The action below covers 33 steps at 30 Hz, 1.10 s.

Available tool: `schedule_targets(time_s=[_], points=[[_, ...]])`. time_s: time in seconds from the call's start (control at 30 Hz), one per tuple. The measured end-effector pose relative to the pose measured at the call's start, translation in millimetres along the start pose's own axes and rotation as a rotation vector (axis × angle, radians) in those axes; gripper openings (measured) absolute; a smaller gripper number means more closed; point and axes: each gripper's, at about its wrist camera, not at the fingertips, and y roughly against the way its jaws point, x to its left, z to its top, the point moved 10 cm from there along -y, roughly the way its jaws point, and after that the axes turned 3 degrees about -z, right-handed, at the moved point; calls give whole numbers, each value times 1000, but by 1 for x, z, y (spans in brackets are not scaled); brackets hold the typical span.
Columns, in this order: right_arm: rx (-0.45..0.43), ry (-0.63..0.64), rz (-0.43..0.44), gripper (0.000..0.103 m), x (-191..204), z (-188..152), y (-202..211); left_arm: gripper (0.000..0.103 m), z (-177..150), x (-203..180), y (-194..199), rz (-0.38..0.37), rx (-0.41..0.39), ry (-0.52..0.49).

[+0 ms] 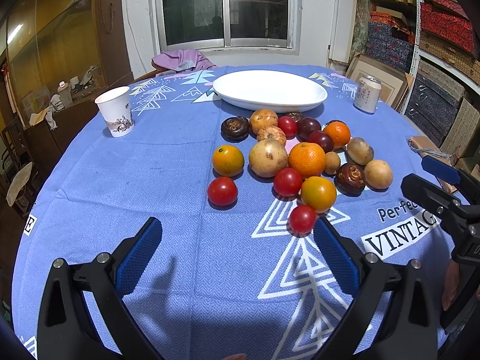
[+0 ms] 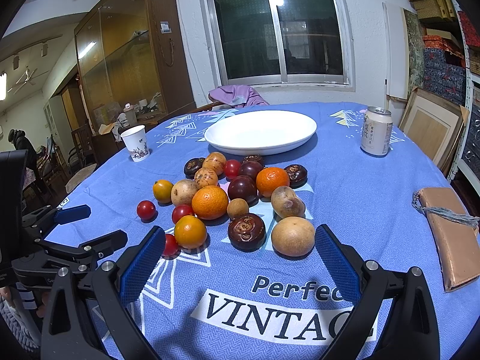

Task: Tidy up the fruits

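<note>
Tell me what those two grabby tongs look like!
Both look alike. The left tongs have two black plastic arms ending in flat blue pads with a bumpy grid texture. Shiny silver bolts sit at the joints. The right tongs match: black arms, blue textured pads, silver bolts. No cables show. At the right view's lower left edge, a grey knitted sleeve peeks in.

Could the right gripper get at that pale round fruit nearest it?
Probably yes. The right gripper is open, and the pale round fruit sits just ahead between its fingers, with only bare tablecloth before it.
</note>
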Motion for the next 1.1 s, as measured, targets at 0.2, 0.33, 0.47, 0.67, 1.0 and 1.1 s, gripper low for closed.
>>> schedule_targets(time_s=[0.2, 0.33, 0.47, 0.67, 1.0, 1.1], points=[[0, 0, 1, 100, 0, 0, 0, 99, -1, 0, -1, 0, 1, 0], [0, -1, 1, 100, 0, 0, 0, 99, 0, 0, -1, 0, 0, 0], [1, -1, 1, 100, -1, 1, 0, 99, -1, 0, -1, 0, 2, -1], [9, 4, 8, 100, 3, -1, -1, 99, -3, -3, -2, 0, 5, -2], [15, 9, 12, 100, 4, -1, -2, 99, -4, -3, -2, -2, 8, -1], [20, 22, 17, 100, 9, -2, -3, 99, -4, -4, -2, -2, 11, -3]])
